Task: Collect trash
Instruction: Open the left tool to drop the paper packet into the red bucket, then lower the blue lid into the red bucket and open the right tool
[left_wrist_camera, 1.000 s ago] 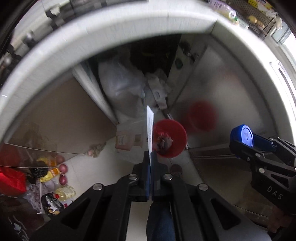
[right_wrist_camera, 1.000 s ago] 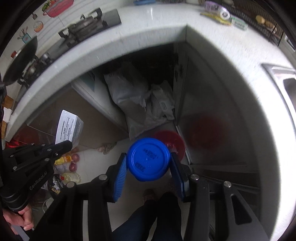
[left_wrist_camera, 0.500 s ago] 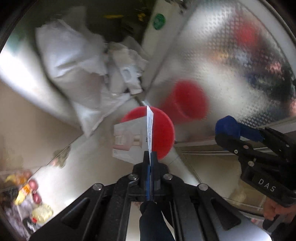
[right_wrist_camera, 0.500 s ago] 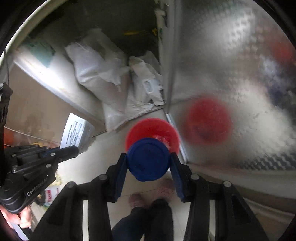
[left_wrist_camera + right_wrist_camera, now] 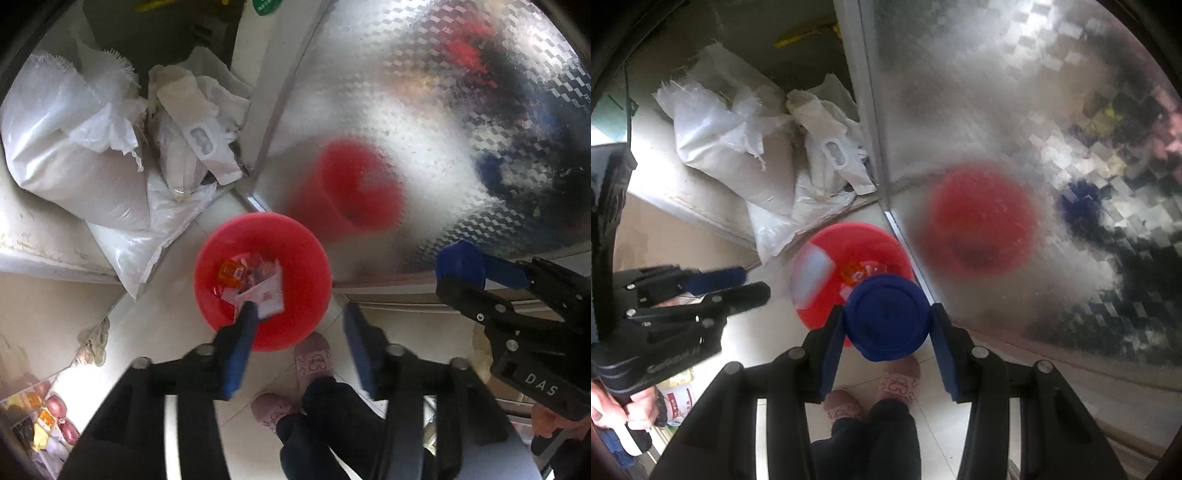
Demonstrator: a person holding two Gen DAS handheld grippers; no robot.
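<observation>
While my left tongs [image 5: 299, 325] hang over the red bin [image 5: 306, 258] on the floor, their jaws are opening and nothing sits between them; the white paper slip [image 5: 267, 297] lies inside the bin among orange and clear wrappers, just past the left finger's tip. My right tongs [image 5: 886, 321] point straight down at a middling width, clamped on a blue round lid [image 5: 886, 317], which hangs over the near rim of that same bin. From the left view I see the right tongs side-on at the right edge, the lid showing as a blue block at their tip. White sacks [image 5: 74, 158] are heaped behind the bin, and a patterned metal door [image 5: 424, 110] mirrors the bin as a red blur. Pink slippers [image 5: 897, 376] stand on the floor tiles below both tongs.
</observation>
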